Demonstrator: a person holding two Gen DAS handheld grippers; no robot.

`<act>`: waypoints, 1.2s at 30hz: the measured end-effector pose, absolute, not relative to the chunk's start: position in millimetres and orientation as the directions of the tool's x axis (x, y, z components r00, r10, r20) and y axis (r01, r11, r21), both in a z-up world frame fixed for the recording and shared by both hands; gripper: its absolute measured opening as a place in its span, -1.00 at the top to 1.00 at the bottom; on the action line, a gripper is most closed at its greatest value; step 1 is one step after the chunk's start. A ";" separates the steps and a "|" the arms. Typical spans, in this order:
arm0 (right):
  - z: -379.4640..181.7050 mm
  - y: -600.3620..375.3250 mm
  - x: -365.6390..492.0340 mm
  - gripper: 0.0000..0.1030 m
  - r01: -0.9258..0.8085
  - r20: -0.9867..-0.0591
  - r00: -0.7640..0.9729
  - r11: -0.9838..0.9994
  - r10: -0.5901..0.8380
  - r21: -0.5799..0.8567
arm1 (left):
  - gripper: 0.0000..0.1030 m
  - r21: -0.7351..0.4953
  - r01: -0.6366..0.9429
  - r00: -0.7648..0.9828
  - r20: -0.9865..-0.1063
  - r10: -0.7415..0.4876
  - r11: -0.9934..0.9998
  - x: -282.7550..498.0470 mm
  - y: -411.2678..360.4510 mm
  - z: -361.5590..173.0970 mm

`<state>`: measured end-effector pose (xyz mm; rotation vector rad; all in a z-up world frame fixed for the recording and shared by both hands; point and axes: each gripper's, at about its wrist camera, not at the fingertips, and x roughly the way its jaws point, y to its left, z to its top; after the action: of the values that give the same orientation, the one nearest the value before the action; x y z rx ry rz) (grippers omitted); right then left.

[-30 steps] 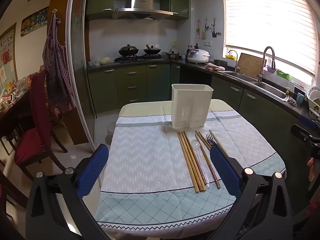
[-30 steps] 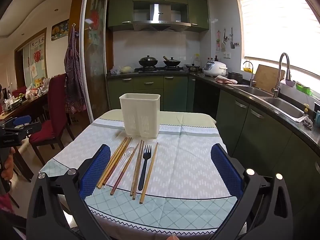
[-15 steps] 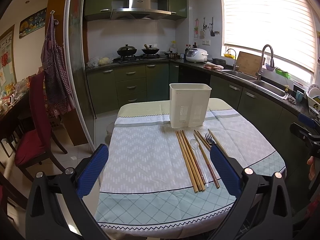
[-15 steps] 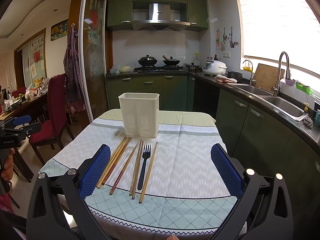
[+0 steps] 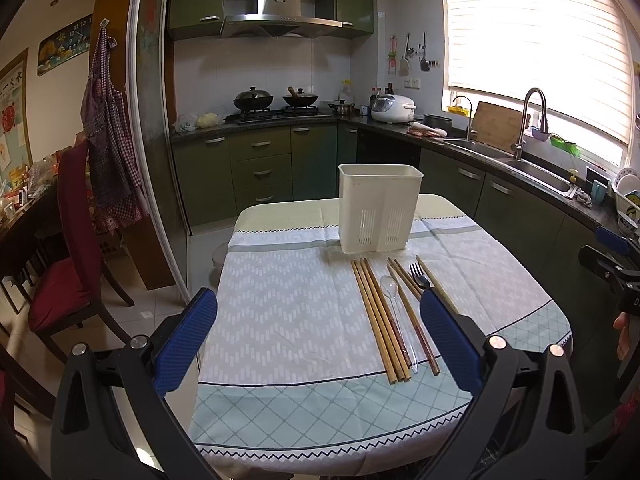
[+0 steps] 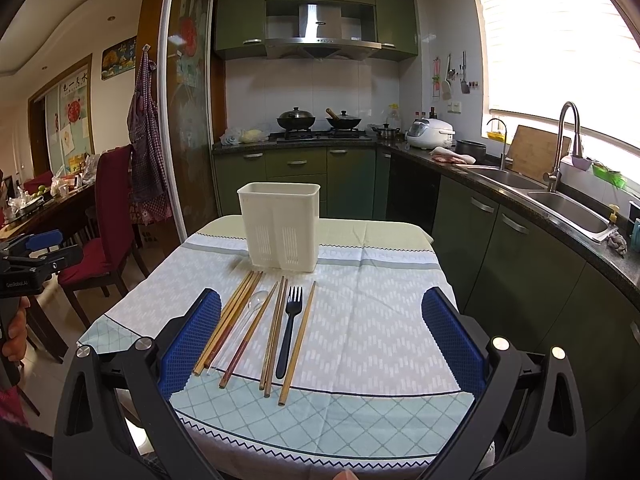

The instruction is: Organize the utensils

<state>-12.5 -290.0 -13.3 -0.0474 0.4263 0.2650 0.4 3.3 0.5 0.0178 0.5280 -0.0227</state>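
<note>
A white slotted utensil holder (image 5: pixel 379 208) (image 6: pixel 280 226) stands upright at the far side of the table. In front of it lie several wooden chopsticks (image 5: pixel 376 316) (image 6: pixel 231 320), a clear plastic spoon (image 5: pixel 389 286) (image 6: pixel 256 300) and a black fork (image 6: pixel 291 326) (image 5: pixel 418 274), side by side, pointing at the holder. My left gripper (image 5: pixel 318 336) is open and empty, held over the near left part of the table. My right gripper (image 6: pixel 320 330) is open and empty too, above the near edge, with the utensils just inside its left finger.
The table (image 6: pixel 384 316) wears a pale patterned cloth. Red chairs (image 5: pixel 76 252) stand to the left. Green kitchen cabinets (image 6: pixel 500 248) and a sink counter (image 6: pixel 560 208) run along the right. A person's hand (image 6: pixel 14 332) holds the other gripper at the left edge.
Both views have shifted only slightly; the holder and utensils lie where they were. Both grippers stay open.
</note>
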 end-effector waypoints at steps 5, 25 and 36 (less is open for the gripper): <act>-16.7 -289.9 -11.4 -0.93 -0.264 -0.416 0.876 0.964 0.244 0.010 | -0.88 0.011 0.024 0.864 -0.503 -0.015 1.000 -0.4 3.7 0.4; -19.3 -290.0 -10.4 -0.93 -0.266 -0.421 0.873 0.964 0.245 0.009 | -0.88 0.012 0.025 0.864 -0.504 -0.016 1.000 -0.7 2.8 -0.1; -27.6 -289.4 -6.6 -0.93 -0.265 -0.427 0.871 0.964 0.244 0.010 | -0.88 0.012 0.025 0.863 -0.506 -0.015 1.000 -0.4 2.8 -0.1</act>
<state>-6.6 -289.4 -27.6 -0.0494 0.4394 0.2665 -0.4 2.8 -0.1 0.0186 0.5299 -0.0209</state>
